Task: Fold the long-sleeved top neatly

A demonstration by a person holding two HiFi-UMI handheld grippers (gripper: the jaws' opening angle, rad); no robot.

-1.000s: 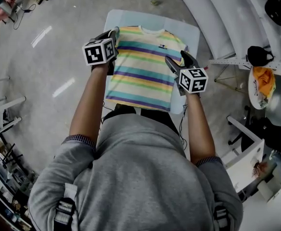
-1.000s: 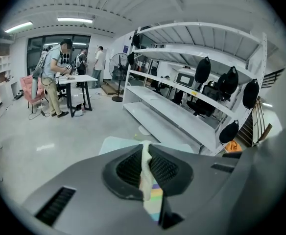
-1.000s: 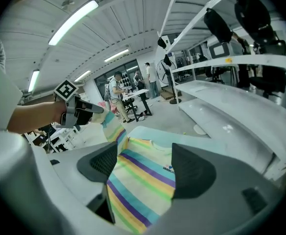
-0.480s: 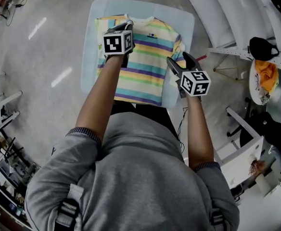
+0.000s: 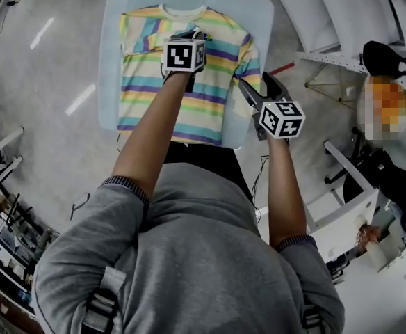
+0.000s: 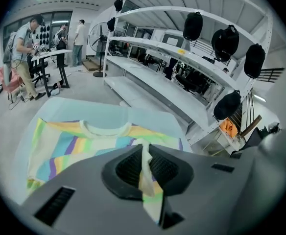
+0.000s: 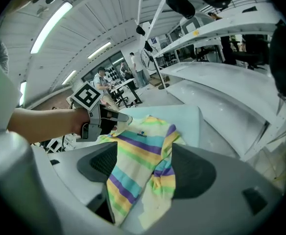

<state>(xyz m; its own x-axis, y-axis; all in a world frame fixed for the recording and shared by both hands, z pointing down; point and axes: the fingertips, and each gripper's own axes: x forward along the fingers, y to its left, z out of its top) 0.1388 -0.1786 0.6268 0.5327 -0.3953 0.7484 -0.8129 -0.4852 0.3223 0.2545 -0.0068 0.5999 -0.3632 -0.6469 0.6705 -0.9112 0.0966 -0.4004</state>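
Note:
A long-sleeved top (image 5: pixel 189 110) with yellow, teal and purple stripes lies face up on a pale blue table (image 5: pixel 112 61). My left gripper (image 5: pixel 192 35) is over the chest, shut on a thin strip of the top's cloth (image 6: pixel 145 170), which looks like the left sleeve. The collar (image 6: pixel 106 129) lies just beyond the jaws. My right gripper (image 5: pixel 258 85) hovers at the top's right edge with its jaws apart. The bunched right sleeve (image 7: pixel 162 180) shows between them, and I cannot tell whether they touch it. From the right gripper view, the left gripper (image 7: pixel 118 119) is above the chest.
White shelf racks (image 5: pixel 328 12) run along the right, with black caps (image 6: pixel 193 26) hanging on them. A white stand (image 5: pixel 342 193) is close to my right elbow. People work at a desk (image 6: pixel 23 53) far behind. Grey floor surrounds the table.
My left gripper has swung from the top's left shoulder across to the middle of the chest, drawing cloth over with it. The right gripper stays by the right edge, a little lower.

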